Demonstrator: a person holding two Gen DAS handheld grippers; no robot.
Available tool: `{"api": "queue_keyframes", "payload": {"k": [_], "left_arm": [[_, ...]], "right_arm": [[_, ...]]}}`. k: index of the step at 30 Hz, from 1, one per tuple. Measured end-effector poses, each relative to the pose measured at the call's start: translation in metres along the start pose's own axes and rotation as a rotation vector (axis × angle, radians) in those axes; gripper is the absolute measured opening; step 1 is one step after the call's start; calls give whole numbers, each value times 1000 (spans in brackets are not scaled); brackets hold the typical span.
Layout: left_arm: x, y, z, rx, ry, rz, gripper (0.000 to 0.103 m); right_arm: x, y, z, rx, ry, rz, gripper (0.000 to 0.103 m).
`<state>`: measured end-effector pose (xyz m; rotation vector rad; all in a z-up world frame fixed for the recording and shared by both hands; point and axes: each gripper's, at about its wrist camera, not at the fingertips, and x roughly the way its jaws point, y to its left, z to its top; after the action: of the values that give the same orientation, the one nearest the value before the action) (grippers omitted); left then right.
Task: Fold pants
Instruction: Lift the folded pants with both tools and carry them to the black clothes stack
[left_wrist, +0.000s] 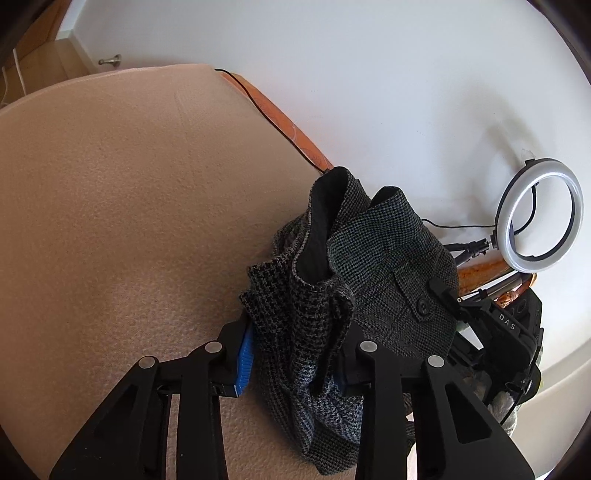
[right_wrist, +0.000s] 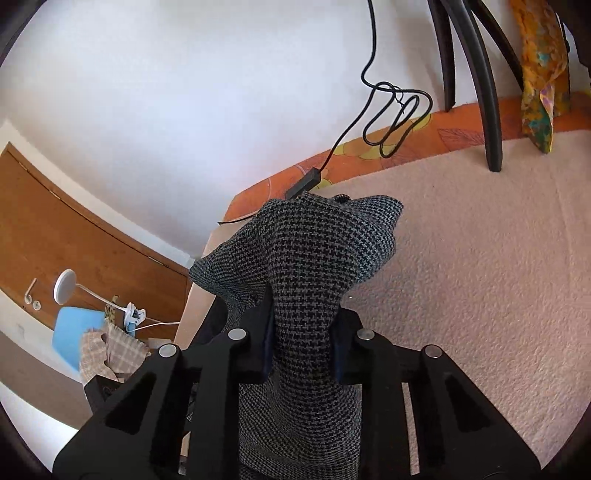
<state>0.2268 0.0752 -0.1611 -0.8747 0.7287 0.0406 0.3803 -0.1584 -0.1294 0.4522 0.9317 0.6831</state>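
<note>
White walls ring a beige textured bedspread (left_wrist: 110, 206); we see both our left gripper (left_wrist: 295, 358) and right gripper (right_wrist: 301, 343) pinching the houndstooth pants (left_wrist: 369, 266), bunched above it.

Your left claw (left_wrist: 295, 354) and right claw (right_wrist: 301, 347) each have a bunch of the pants (left_wrist: 354, 266) between their fingers, above the bed (left_wrist: 110, 206). Right claw sits right of the left one. Ring light (left_wrist: 539, 214) stands beyond, by the wall (left_wrist: 369, 74); cable (right_wrist: 391, 118) lies along the bed's far edge.
</note>
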Motion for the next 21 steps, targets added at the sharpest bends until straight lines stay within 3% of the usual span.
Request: {"api": "queue_keyframes", "payload": {"k": [9,21], "left_arm": [[-15,-25,-8,83,-19,-35,30],[-15,-87,-40,200,19,-152,30]], "right_arm": [[-43,29,2,-139,-46,-24,22],[-132,15,16,-178,-112,-73,22]]}}
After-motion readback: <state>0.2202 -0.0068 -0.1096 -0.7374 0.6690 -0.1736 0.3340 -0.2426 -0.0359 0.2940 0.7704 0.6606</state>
